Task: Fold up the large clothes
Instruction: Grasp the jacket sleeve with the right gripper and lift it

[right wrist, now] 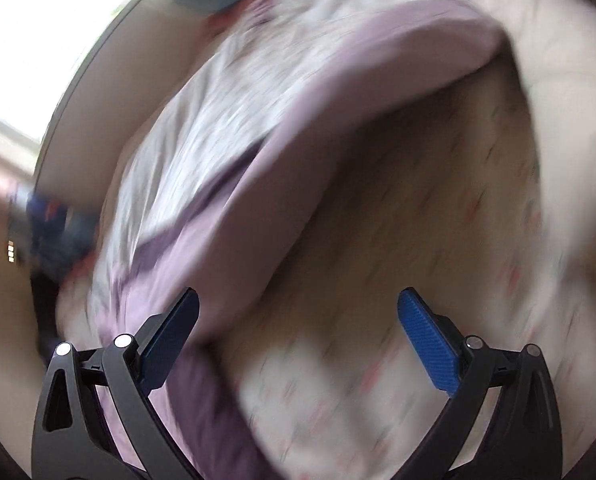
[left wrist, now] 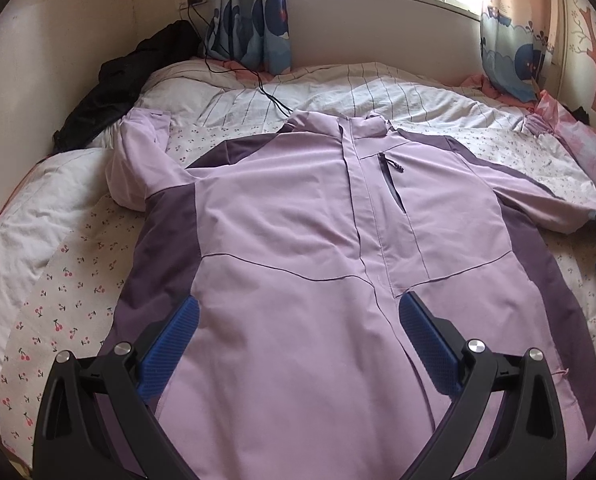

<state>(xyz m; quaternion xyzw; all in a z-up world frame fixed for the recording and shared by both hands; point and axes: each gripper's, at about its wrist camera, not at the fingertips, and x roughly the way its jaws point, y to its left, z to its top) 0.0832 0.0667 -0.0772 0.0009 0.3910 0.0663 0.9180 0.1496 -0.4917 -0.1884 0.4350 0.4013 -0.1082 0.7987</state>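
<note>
Left of the jacket [left wrist: 298, 220], a black garment [left wrist: 118, 88] is heaped at the wall. The jacket itself lies front up and spread flat on the bed [left wrist: 58, 280], collar toward the window, both sleeves out to its sides, so no fold appears made and the whole job seems left. The left tongs [left wrist: 298, 320] hang wide open over the jacket's lower front, gripping nothing. The right tongs [right wrist: 298, 320], in a blurred view, gape wide beside the jacket's right sleeve [right wrist: 337, 140], holding nothing.
</note>
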